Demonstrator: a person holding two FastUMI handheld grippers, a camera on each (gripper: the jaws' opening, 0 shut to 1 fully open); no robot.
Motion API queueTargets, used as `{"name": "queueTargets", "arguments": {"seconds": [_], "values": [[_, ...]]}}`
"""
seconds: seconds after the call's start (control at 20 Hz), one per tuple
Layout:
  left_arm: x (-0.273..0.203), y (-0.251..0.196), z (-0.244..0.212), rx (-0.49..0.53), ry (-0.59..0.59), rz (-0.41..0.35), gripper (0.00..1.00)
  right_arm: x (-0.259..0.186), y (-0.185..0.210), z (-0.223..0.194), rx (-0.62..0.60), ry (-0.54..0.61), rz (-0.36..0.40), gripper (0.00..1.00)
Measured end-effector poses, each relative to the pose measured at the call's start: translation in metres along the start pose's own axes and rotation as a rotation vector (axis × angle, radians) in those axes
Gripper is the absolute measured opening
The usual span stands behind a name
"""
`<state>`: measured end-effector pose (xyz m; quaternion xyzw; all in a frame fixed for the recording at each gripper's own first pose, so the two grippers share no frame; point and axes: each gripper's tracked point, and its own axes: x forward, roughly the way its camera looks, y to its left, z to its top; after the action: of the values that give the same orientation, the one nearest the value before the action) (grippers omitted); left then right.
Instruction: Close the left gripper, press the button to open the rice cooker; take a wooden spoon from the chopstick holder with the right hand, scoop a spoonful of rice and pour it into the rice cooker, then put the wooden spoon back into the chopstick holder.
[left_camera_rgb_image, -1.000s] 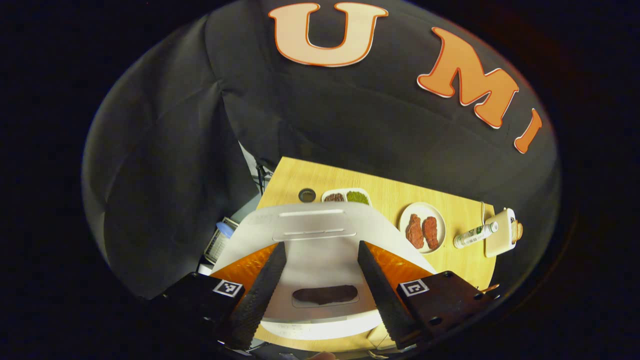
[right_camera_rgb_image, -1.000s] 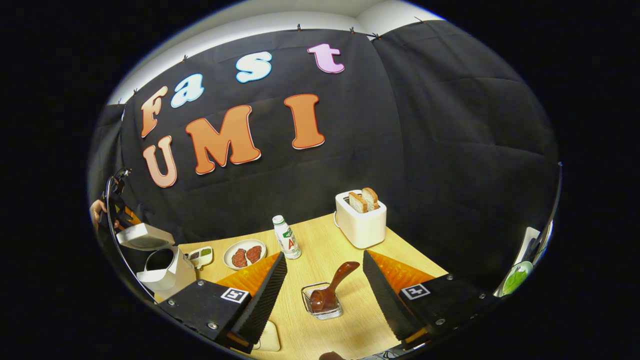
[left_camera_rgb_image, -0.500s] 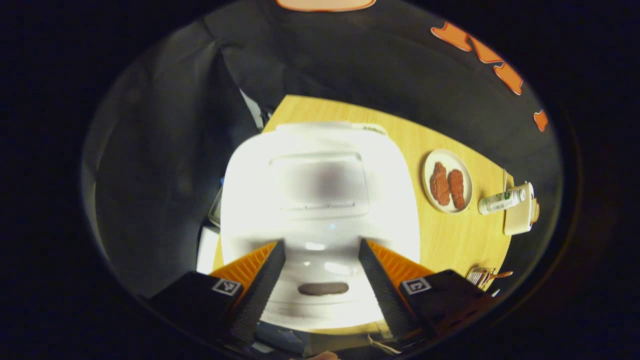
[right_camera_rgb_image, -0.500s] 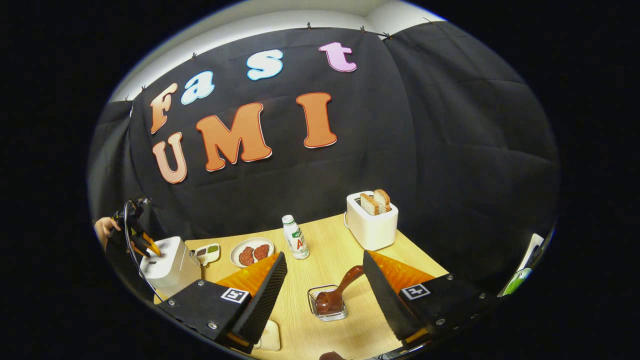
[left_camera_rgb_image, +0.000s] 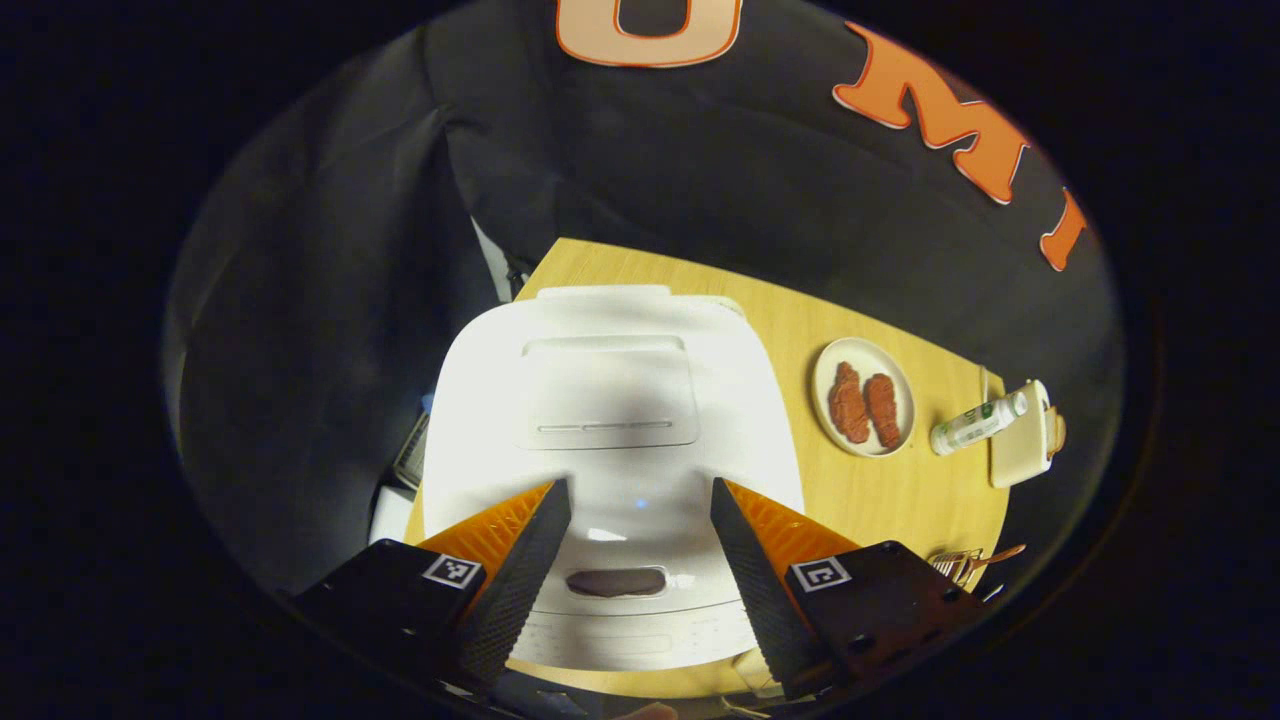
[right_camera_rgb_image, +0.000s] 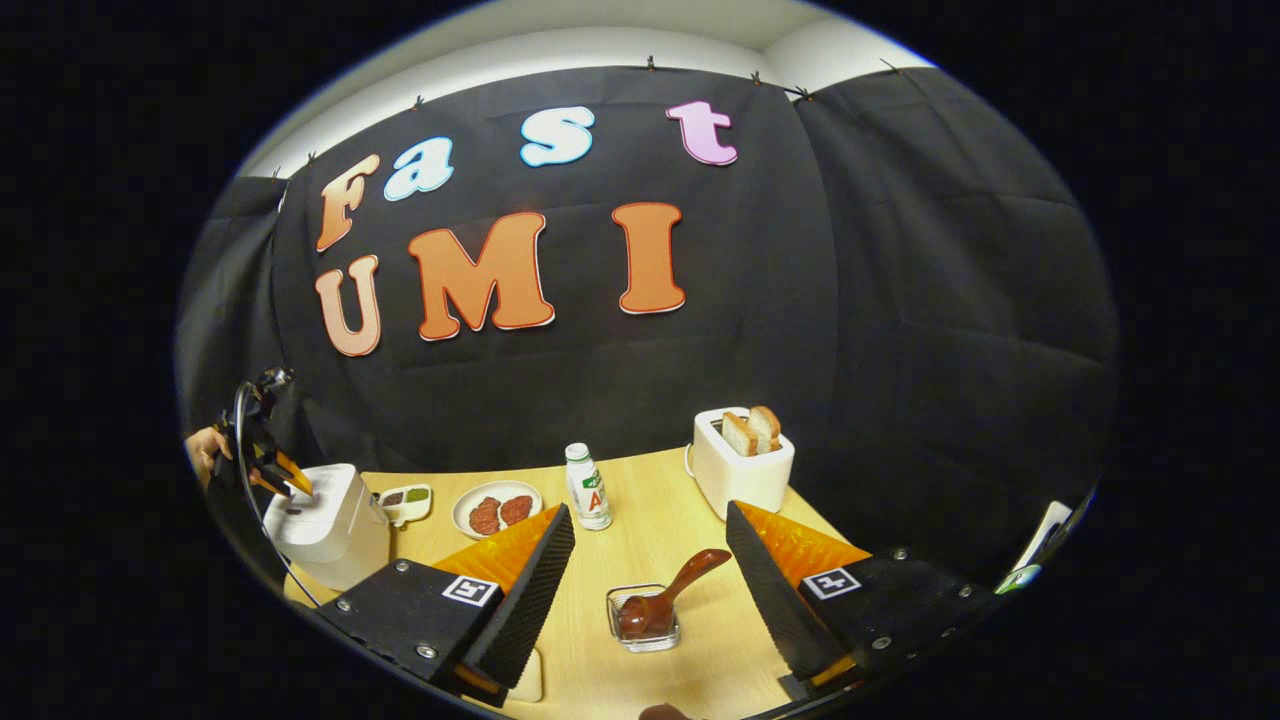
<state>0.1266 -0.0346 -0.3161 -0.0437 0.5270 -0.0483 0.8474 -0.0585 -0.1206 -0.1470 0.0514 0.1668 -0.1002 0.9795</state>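
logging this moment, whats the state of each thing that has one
rice cooker: lid shut
left gripper: open, above the cooker
right gripper: open, holding nothing
wooden spoon: leaning in the chopstick holder
toaster: bread slices up
bottle: upright, capped

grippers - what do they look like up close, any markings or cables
Both the left gripper and right gripper have two long tapered fingers with serrated, ridged inner faces, set on boxy black bodies with screws. Each body carries a small square black-and-white marker tag. Seen from the right gripper view, a dark cable loops above the left gripper.
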Motion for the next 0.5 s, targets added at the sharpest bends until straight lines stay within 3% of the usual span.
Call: {"name": "queueTargets", "arguments": {"seconds": [0.25, 0.3, 0.4, 0.45, 0.5], "values": [[-0.095, -0.019, 0.063, 0.112, -0.408, -0.027, 0.96, 0.006, 0.015, 0.040, -0.030, -0.095, 0.011, 0.95], [-0.117, -0.025, 0.071, 0.128, -0.490, -0.033, 1.00, 0.008, 0.019, 0.049, -0.042, -0.120, 0.011, 0.95], [-0.161, -0.040, 0.076, 0.158, -0.633, -0.067, 0.99, 0.008, 0.022, 0.058, -0.074, -0.160, 0.003, 0.95], [-0.184, -0.044, 0.081, 0.163, -0.707, -0.081, 0.99, 0.008, 0.027, 0.059, -0.086, -0.168, 0.011, 1.00], [-0.208, -0.047, 0.079, 0.164, -0.760, -0.085, 0.99, 0.007, 0.032, 0.062, -0.089, -0.170, 0.025, 0.95]]}}
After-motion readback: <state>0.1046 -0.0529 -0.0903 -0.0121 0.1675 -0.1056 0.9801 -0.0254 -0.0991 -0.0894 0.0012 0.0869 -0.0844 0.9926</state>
